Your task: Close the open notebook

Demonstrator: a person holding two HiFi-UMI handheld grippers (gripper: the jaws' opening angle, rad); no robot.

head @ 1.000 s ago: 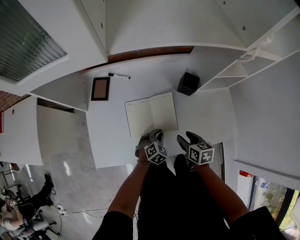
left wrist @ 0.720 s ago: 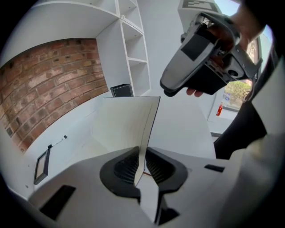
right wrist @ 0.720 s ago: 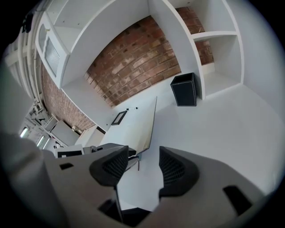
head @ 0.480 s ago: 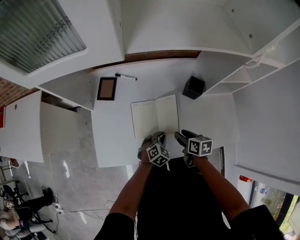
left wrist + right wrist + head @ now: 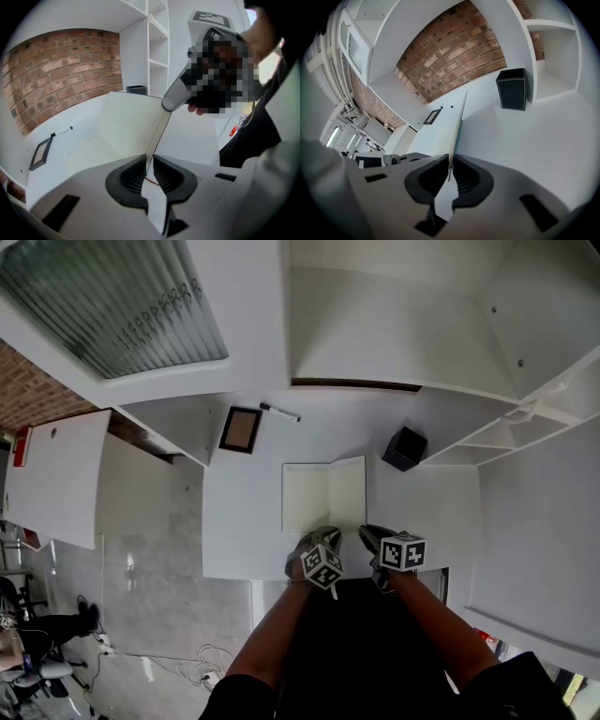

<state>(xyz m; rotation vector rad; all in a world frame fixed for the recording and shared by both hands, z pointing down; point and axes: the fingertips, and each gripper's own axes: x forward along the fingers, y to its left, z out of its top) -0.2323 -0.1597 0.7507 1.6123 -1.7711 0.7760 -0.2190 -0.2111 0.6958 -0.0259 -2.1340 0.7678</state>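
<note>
- Head view: the notebook (image 5: 323,493) lies open mid-desk (image 5: 239,531), with a black box (image 5: 405,448) at its 2 o'clock and a picture frame (image 5: 241,429) at its 10. Both claws crowd its 6 o'clock edge, the left claw (image 5: 322,536) near the spine and the right claw (image 5: 371,534) at the right-hand corner. A second ago that right claw gaped wide, just off the corner. Now it's in on the paper!
- Left gripper view: our left claw is narrow, pinched on the thin near edge of the right-hand leaf. The leaf rises out of the pads towards 12 o'clock, off the desk. The right claw's tip meets the same leaf up at 1 o'clock.
- Right gripper view: these jaws are closing, nearly together, with the leaf's edge standing between them and the pads looking to be on it.
- We judge the grab complete. The notebook isn't shut yet, and that right-hand half looks ready to swing over towards 9 o'clock.
</note>
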